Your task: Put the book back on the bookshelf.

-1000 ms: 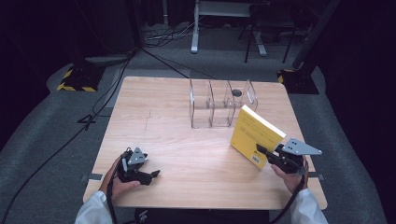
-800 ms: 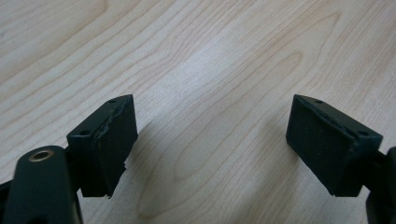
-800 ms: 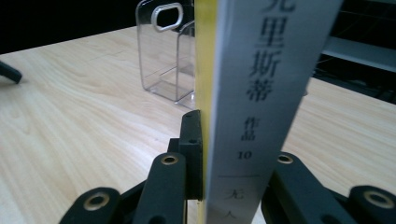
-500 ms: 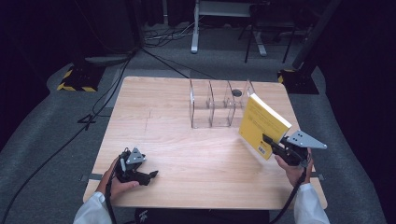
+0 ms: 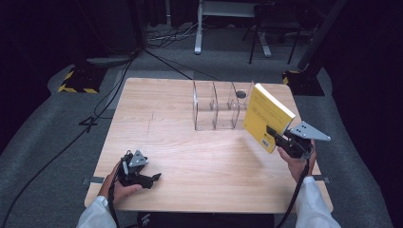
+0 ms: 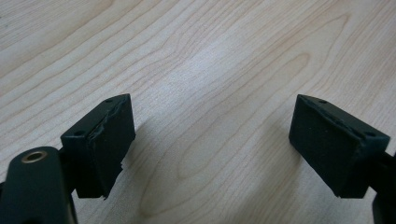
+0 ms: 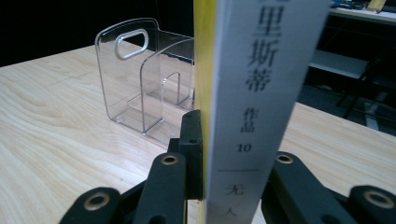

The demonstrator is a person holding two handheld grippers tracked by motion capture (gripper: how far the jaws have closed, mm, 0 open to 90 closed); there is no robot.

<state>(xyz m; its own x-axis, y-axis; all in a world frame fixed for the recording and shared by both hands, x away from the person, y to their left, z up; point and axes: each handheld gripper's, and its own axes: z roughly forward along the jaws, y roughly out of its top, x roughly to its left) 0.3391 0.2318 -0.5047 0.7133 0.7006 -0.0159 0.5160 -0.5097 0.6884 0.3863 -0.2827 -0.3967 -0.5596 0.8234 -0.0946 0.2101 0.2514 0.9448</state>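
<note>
A yellow book (image 5: 266, 115) with a pale spine (image 7: 261, 93) is held off the table at the right, tilted, and my right gripper (image 5: 280, 137) is shut on its lower end. A clear plastic file holder (image 5: 219, 107) with several compartments stands at the far middle of the table, just left of the book; it also appears behind the book as the file holder (image 7: 140, 79). My left gripper (image 5: 151, 179) rests low near the table's front left, jaws wide open over bare wood, with nothing between its fingertips (image 6: 102, 144).
The light wooden table (image 5: 180, 142) has a round cable hole (image 5: 241, 94) behind the holder. Dark floor, cables and a black-and-yellow block (image 5: 78, 78) surround it. A metal stand (image 5: 228, 19) is beyond the far edge.
The right gripper has raised the book and carried it up and back toward the file holder's right end. The left gripper has barely moved.
</note>
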